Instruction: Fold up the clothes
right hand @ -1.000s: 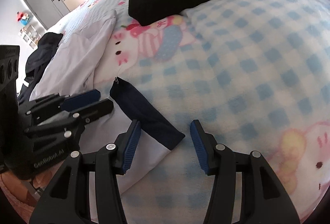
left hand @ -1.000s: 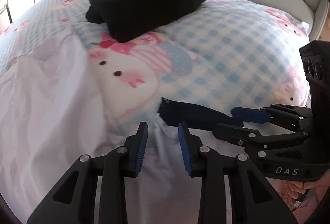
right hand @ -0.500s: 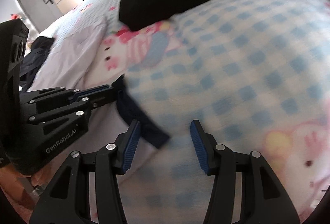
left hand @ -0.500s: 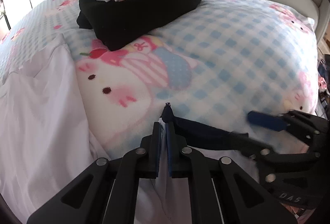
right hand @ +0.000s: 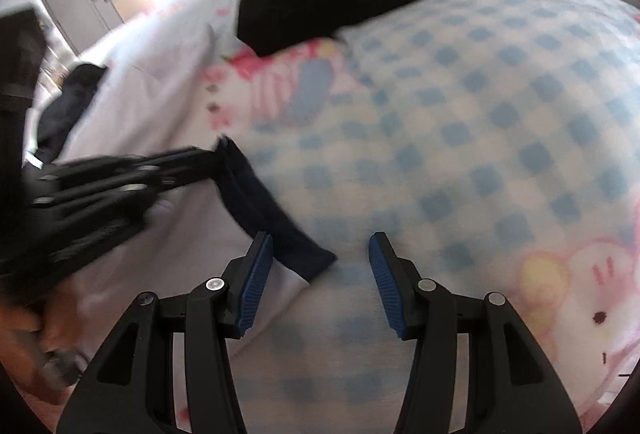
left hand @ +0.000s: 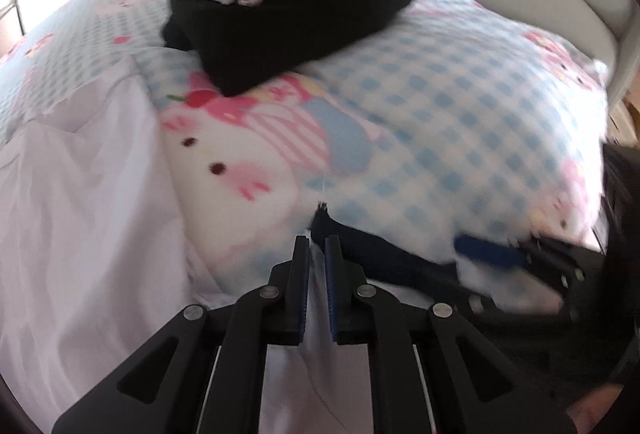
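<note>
Left wrist: folded pile (left hand: 288, 14) beyond left tongs (left hand: 317, 258) pinching white garment (left hand: 92, 202)

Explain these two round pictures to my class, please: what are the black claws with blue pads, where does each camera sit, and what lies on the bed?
No robot arm is here: a person holds a two-finger gripper in each hand, and a fisheye camera on each looks forward along its fingers, hence the round, bent pictures. In the left wrist view, the left gripper has its blue pads nearly together, pinching the white garment near its dark navy cuff. In the right wrist view, the right gripper stands wide open, with the cuff's other end between its pads and nothing gripped. Both lie on a blue-checked cartoon blanket. Farther back sits a stack of folded clothes, black at the bottom.
</note>
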The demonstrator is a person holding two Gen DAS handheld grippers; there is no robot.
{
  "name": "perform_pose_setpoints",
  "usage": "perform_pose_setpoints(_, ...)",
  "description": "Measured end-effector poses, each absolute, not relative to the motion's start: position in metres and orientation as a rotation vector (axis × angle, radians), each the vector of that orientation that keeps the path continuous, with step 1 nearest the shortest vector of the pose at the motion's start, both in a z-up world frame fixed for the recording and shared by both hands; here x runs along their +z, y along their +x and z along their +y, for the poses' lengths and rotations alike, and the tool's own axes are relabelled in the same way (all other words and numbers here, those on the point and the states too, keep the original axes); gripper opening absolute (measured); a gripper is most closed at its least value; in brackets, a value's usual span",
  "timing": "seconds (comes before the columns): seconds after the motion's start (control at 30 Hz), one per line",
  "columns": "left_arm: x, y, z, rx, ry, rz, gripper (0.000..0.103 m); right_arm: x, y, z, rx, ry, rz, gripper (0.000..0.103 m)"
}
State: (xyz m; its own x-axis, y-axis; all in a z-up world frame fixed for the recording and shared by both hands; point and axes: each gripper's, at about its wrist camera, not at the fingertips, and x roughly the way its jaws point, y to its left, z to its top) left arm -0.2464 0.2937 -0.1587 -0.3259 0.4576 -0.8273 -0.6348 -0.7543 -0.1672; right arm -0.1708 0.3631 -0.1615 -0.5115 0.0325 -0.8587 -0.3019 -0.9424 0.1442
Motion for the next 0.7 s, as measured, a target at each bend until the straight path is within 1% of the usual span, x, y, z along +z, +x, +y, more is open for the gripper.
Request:
perform_pose_setpoints(0.13,-0.157,-0.235,0.3,2.07,-1.21,0.279,0.009,-0.162,-0.166,0.379,2.471,-1.399,0.428,0.05)
perform_pose_setpoints(0.3,-0.149,-0.23,0.3,2.141,-1.171,0.295,0.009,-0.155,-0.16,0.385,2.536,-1.351,0.539,0.051)
perform_pose_setpoints(0.4,-0.137,-0.23,0.286,2.266,-1.134,0.229,0.009,-0.151,-0.161,0.382,2.598,-1.335,0.585,0.052)
perform_pose_setpoints(0.5,-0.147,-0.232,0.29,2.22,-1.17,0.266,0.009,-0.155,-0.17,0.376,2.608,-1.381,0.611,0.052)
perform_pose_setpoints(0.57,-0.153,-0.233,0.293,2.186,-1.194,0.293,0.009,-0.158,-0.175,0.371,2.617,-1.411,0.606,0.052)
perform_pose_setpoints(0.63,-0.16,-0.234,0.295,2.151,-1.218,0.319,0.009,-0.162,-0.177,0.367,2.597,-1.435,0.557,0.052)
perform_pose_setpoints(0.67,-0.166,-0.239,0.297,2.181,-1.239,0.369,0.009,-0.164,-0.178,0.367,2.577,-1.448,0.534,0.052)
perform_pose_setpoints(0.7,-0.167,-0.242,0.296,2.197,-1.254,0.369,0.012,-0.168,-0.177,0.368,2.552,-1.458,0.524,0.052)
